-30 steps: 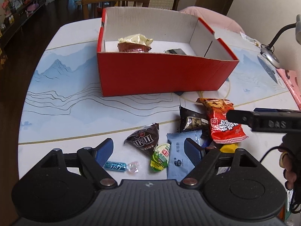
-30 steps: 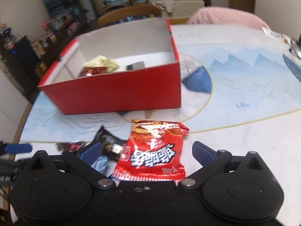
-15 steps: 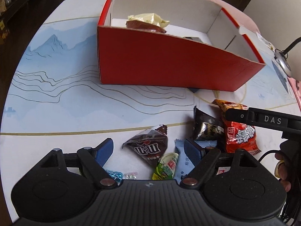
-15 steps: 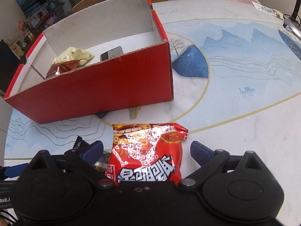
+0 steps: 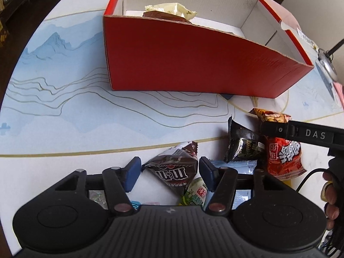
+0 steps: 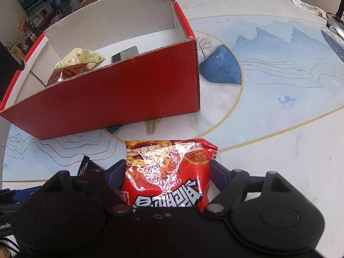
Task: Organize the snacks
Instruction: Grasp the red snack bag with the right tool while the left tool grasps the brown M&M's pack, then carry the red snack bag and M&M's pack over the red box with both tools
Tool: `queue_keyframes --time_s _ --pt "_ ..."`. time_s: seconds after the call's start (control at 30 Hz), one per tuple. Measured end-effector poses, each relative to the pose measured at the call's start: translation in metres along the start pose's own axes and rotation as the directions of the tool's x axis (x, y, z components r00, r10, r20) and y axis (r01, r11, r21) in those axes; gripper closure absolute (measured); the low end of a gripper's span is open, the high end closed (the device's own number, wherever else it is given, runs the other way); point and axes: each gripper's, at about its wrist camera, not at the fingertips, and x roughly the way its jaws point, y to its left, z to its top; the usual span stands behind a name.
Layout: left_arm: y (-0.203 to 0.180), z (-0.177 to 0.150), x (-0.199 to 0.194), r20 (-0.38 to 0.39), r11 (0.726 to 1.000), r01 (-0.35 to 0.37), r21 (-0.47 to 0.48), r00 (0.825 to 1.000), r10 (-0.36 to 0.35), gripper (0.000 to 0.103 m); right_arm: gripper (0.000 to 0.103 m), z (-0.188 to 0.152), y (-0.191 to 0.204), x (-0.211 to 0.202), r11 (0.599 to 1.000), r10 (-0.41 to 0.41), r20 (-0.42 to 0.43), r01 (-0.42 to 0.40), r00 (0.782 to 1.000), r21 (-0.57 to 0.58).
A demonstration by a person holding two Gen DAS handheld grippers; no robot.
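Right jaws pinch red snack bag: light, crinkly, slippery. Left jaws open astride soft chocolate packet; grip mid-body.

Left wrist: low over table, faces open red cardboard box at 12 o'clock, close.
Right wrist: low, box at 11 o'clock.
Shared: box, red foil snack packet.

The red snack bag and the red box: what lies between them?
Only bare printed tabletop separates the red snack bag from the red box, seen in the right wrist view.
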Motion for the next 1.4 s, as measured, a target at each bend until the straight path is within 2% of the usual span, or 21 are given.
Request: queue_keyframes --time_s 0.13,0.27,0.6,0.97,1.27,1.4 --pt "-0.002 0.002 -0.001 0.0 1.0 -0.013 0.01 1.0 0.013 0.057 0.028 0.0 0.0 -0.002 1.0 0.005 0.007 -0.005 1.0 -0.004" --pt "-0.001 0.001 -0.003 0.009 1.0 -0.014 0.01 1.0 0.014 0.059 0.033 -0.002 -0.002 -0.005 1.0 0.012 0.015 -0.012 1.0 -0.004" --pt "0.008 0.001 -0.014 0.027 1.0 -0.008 -0.021 1.0 0.009 0.059 0.036 -0.008 -0.008 -0.017 0.998 0.043 0.04 -0.044 0.998 0.033" --pt "0.019 -0.002 -0.043 0.062 0.999 0.014 -0.053 0.998 -0.011 0.059 0.036 -0.016 -0.012 -0.062 0.992 0.097 0.12 -0.105 0.988 0.063" --pt "0.014 -0.004 -0.075 0.101 0.999 0.035 -0.019 0.994 -0.033 0.059 0.036 -0.033 -0.008 -0.104 0.988 0.13 0.174 -0.142 0.976 0.059" --pt "0.007 0.0 -0.091 0.122 0.998 0.066 0.003 0.99 -0.066 0.059 0.036 -0.036 -0.007 -0.121 0.987 0.134 0.203 -0.149 0.97 0.058"
